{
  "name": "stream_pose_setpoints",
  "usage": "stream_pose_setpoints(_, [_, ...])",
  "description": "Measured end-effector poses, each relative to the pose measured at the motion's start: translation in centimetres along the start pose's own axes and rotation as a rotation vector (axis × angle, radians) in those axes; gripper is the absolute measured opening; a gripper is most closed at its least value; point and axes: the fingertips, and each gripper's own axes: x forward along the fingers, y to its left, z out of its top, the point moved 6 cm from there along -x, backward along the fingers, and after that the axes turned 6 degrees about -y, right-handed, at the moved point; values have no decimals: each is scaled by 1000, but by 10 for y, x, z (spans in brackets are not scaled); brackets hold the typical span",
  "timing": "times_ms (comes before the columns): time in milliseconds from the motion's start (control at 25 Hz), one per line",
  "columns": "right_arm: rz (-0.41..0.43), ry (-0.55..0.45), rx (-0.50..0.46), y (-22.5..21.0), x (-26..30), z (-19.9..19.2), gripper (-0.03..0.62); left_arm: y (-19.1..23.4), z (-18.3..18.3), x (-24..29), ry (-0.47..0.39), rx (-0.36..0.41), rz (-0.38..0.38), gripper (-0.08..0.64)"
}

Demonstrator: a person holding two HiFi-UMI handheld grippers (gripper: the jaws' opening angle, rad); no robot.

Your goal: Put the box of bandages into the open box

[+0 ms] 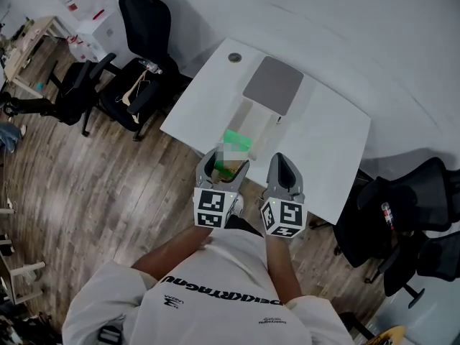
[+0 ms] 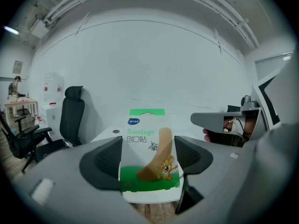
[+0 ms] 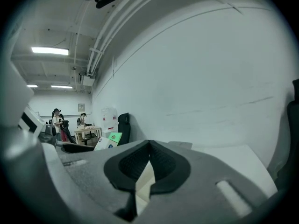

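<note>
Left gripper (image 1: 225, 165): clenched on the flat white-and-green cardboard box of bandages (image 2: 148, 158). The dark ribbed pads sit on its two narrow sides. The box stands upright with its printed face toward the gripper camera.

Position: it hangs over the near edge of the smooth white table (image 1: 330, 139), just short of the pale, shallow open box (image 1: 250, 118). A flat grey lid (image 1: 273, 85) lies behind that box, toward the far edge. I cannot tell whether it is hinged to the box.

Right gripper (image 1: 283, 169): jaws pressed together on nothing, beside the left.

Step in hand, as I judge it: carry the box forward until it is above the opening.
- Thin card dents easily, so I should squeeze no harder.
- Glossy print may slip on the pads, so keep the box upright and move steadily.
- Lower one narrow end between the walls.
- Release only once it rests inside.
- The light open box may skate on the smooth top, so the right gripper could steady its rim.
</note>
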Motion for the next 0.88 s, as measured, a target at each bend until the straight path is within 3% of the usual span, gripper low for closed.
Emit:
stream_pose_setpoints(560, [-8, 78, 17, -34, 45, -25, 0, 8, -23, 66, 100, -8, -14, 360])
stream_pose_setpoints(880, [-3, 107, 31, -46, 59, -36, 0, 11, -39, 93, 172, 38, -1, 360])
